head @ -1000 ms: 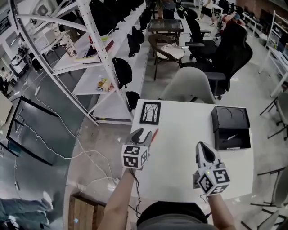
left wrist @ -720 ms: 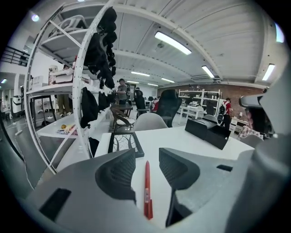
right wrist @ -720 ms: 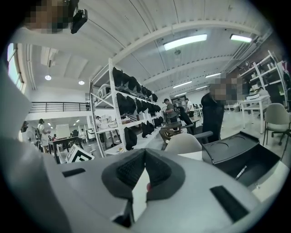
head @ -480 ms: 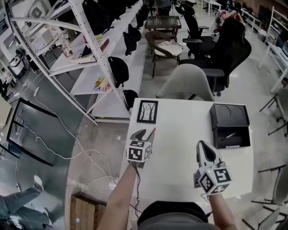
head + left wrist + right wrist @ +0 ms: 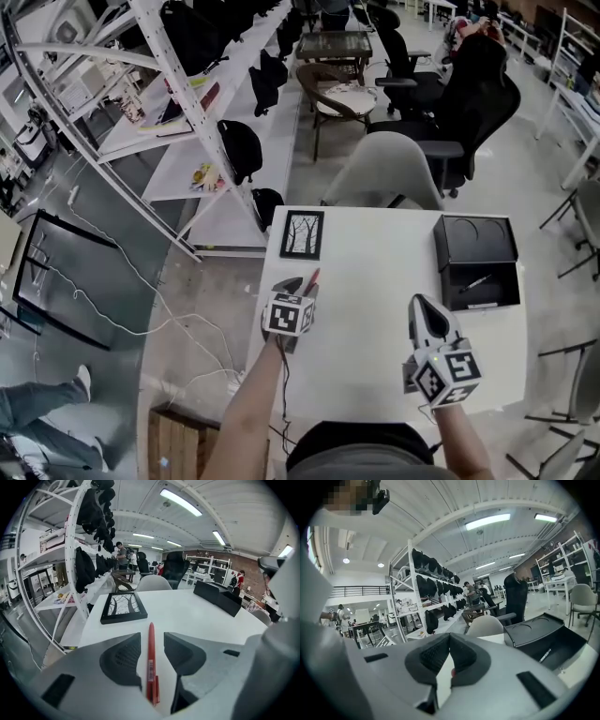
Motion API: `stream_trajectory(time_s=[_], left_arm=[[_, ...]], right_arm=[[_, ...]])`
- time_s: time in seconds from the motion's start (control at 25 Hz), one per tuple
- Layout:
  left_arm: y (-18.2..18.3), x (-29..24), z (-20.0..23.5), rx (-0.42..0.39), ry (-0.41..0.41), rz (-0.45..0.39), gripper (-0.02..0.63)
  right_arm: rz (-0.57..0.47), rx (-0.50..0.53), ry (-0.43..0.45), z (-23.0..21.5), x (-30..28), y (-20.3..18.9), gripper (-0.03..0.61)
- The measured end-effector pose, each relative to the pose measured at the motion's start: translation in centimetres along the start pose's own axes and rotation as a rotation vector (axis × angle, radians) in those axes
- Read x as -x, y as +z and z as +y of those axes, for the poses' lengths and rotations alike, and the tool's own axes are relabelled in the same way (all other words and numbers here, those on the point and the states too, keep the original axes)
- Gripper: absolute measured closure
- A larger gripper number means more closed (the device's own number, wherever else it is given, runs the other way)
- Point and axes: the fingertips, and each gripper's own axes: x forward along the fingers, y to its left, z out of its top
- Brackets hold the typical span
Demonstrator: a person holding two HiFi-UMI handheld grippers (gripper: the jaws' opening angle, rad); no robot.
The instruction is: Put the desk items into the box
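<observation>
Where the table stands: a white rectangular table (image 5: 375, 323) sits on a workshop floor. A white metal shelf rack (image 5: 187, 94) is at its far left, a pale grey shell chair (image 5: 389, 173) is against its far edge, and a black office chair (image 5: 478, 103) is beyond that.
On the table: a black-framed picture of bare trees (image 5: 302, 234) lies at the far left corner. An open black box (image 5: 478, 265) lies at the far right, its lid lying back, with a slim dark pen (image 5: 478, 282) in its tray.
In the way: in the head view the left gripper's marker cube covers the near end of the slim red plastic pen (image 5: 310, 279).
Left gripper (image 5: 292, 286): it is low over the table's left side with its jaws apart. The red pen lies between them, with a gap on each side.
Right gripper (image 5: 420, 305): it is over the near right part of the table, well apart from the box. Its jaws are together at the tips, with nothing between them.
Change: a second ago the red pen lay just right of the left gripper's jaws, and now it lies between them. The right gripper has kept its place.
Red pen: it lies flat on the left side of the table, outside the box. Its tip points far, toward the picture. It has a pale label strip on the barrel and a clip at the near end.
</observation>
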Motion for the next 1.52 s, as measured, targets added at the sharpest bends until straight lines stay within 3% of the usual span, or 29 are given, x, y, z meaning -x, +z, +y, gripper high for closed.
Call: stream_trajectory(time_s=[0.44,0.64,0.96,1.52], left_arm=[[-1.3,-0.7,0.3,-0.016,-0.014,0.094,0.462],[-1.6,-1.0,0.0,-0.066,-0.022,0.137,0.466],[-1.5,-1.1,0.2,-0.055,-0.035,0.152,0.48],[-1.4,-1.3,0.0,-0.076,-0.027,0.158,0.56]], right_arm=[[0.009,0.002,-0.006,-0.2,-0.3,0.3,0.575],[0.011,-0.002,-0.01,-0.4,-0.4,0.2,0.575],[0.016,-0.011,-0.007,-0.4,-0.8,0.0,0.575],[0.012,-0.014,-0.01,-0.4,-1.1,0.2,0.575]])
